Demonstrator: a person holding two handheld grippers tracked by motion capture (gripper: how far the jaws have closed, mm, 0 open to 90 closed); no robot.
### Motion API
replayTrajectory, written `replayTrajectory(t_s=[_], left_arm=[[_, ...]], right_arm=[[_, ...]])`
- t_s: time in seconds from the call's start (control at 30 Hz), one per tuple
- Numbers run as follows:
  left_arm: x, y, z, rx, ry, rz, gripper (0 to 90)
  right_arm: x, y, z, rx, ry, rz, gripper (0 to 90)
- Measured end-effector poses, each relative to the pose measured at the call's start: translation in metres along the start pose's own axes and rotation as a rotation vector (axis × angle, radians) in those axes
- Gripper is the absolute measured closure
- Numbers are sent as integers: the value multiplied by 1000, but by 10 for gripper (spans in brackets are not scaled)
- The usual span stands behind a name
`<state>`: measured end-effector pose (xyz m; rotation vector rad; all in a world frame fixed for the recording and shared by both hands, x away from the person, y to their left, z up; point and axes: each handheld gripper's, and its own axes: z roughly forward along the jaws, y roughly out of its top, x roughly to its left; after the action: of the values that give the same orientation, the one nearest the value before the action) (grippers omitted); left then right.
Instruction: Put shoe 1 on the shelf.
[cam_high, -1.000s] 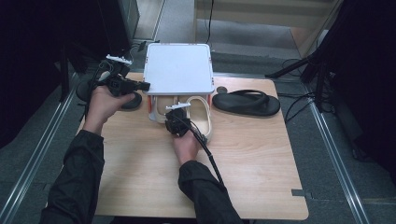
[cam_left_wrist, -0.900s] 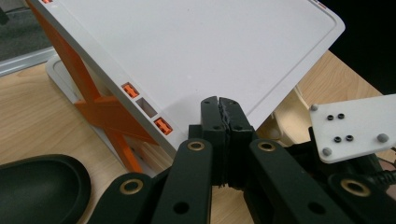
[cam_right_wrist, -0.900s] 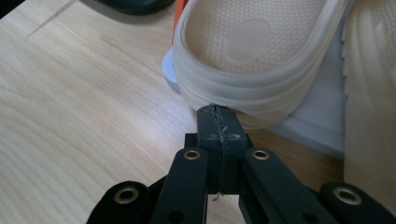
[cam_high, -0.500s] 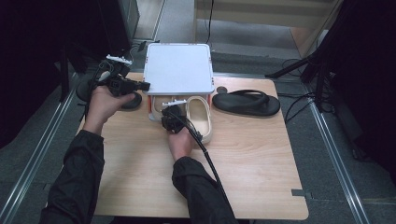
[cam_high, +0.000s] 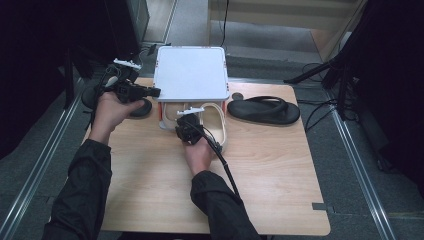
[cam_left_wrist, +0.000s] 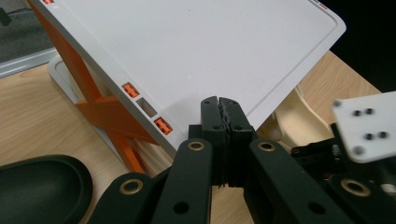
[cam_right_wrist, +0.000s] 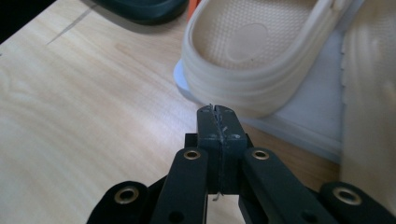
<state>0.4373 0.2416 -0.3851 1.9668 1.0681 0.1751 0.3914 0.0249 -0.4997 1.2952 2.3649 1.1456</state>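
A white shoe rack (cam_high: 191, 72) with orange side struts (cam_left_wrist: 100, 105) stands at the back of the wooden table. A cream clog (cam_high: 216, 125) lies with its heel toward me on the low white shelf (cam_right_wrist: 308, 116), seen close as the cream clog (cam_right_wrist: 243, 60), and a second cream clog (cam_right_wrist: 369, 93) lies beside it. My right gripper (cam_high: 188, 120) is shut and empty, its tips (cam_right_wrist: 217, 114) just short of the clog's heel. My left gripper (cam_high: 156, 92) is shut with nothing in it, its tips (cam_left_wrist: 220, 105) at the left edge of the rack's top shelf (cam_left_wrist: 201, 51).
A black flip-flop (cam_high: 264, 110) lies to the right of the rack. Another black sandal (cam_high: 137, 107) sits under my left hand, also seen as the black sandal (cam_left_wrist: 42, 186). Bare wood stretches across the table's front half (cam_high: 280, 190). Dark stands and cables crowd the floor around.
My right hand has edged a little to the left along the rack's front. The left hand has held its place, and both grippers stay shut.
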Motion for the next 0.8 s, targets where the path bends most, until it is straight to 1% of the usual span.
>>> replayTrajectory(t_s=[0.13, 0.2, 0.23, 0.3, 0.33, 0.43, 0.47, 0.53, 0.57, 0.8], left_arm=[[-1, 0, 0, -1, 4, 1, 898], [-1, 0, 0, -2, 5, 2, 899], [-1, 0, 0, -2, 6, 0, 899], [-1, 0, 0, -1, 7, -1, 899], [-1, 0, 0, 0, 8, 0, 900], [-1, 0, 0, -1, 8, 1, 899], [-1, 0, 0, -1, 7, 1, 899], [-1, 0, 0, -2, 5, -2, 899], [-1, 0, 0, -2, 6, -1, 899], [-1, 0, 0, -1, 7, -1, 899]], right_arm=[[-2, -10, -23, -11, 31, -1, 900], [-4, -15, -34, -19, 33, -13, 900], [-5, -19, -41, -14, 38, -24, 900], [-7, -25, -50, -15, 36, -36, 900], [-8, -29, -55, -11, 43, -32, 900], [-14, -40, -68, -4, 49, -38, 900], [-15, -44, -72, -4, 48, -43, 900], [-20, -50, -79, -4, 59, -20, 900], [-22, -53, -82, -8, 64, -18, 900], [-33, -70, -98, -15, 59, -13, 900]])
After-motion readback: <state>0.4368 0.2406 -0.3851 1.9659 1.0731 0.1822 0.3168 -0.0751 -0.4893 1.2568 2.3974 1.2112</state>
